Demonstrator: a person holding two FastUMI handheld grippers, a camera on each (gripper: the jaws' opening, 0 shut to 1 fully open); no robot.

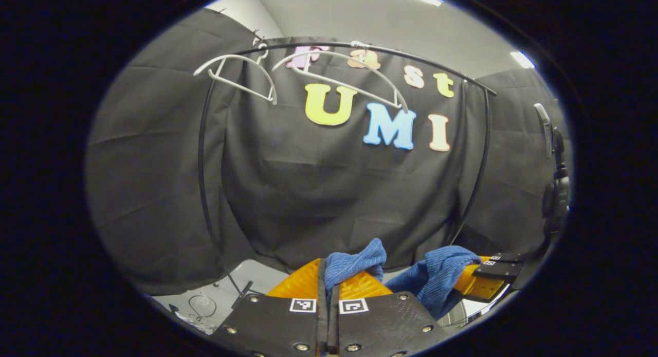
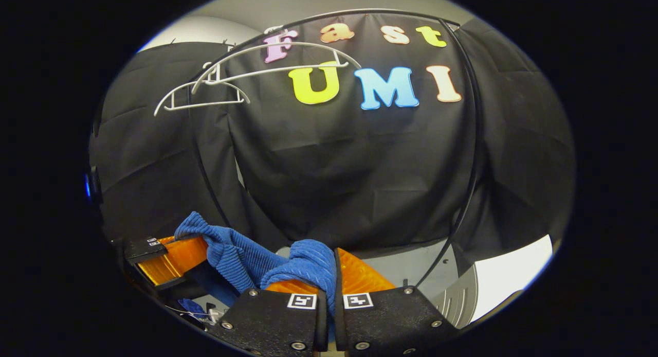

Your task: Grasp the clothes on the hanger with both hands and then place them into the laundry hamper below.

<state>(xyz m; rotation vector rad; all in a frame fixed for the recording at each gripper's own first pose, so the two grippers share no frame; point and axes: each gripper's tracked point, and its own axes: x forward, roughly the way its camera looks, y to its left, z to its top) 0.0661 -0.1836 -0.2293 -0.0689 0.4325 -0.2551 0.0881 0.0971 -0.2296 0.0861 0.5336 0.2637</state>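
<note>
Gripping: both grippers are pinching one blue garment (image 1: 354, 264), which is hanging between them.
Left gripper (image 1: 327, 280): sitting at 6 o'clock in the left gripper view, its jaws are closing together on a bunched fold of the garment that is sticking up between the fingers.
Right gripper (image 2: 329, 274): sitting at 6 o'clock in the right gripper view, its jaws are clamping on another fold of the garment, which is draping over the left finger.
Garment: it is off the hangers, low in both views, and sagging from one gripper to the other; in the left gripper view it is running toward 4 o'clock, in the right gripper view toward 8 o'clock.
Hangers: two white hangers (image 1: 241, 76) are hanging bare on the rail (image 1: 390, 51) near 11 o'clock in the left gripper view, well above the garment.
Rail: the dark curved bar is arching across 12 o'clock, its posts are dropping at either side.
Floor (image 2: 401, 267): a pale patch is showing beyond the right gripper toward 5 o'clock.
</note>
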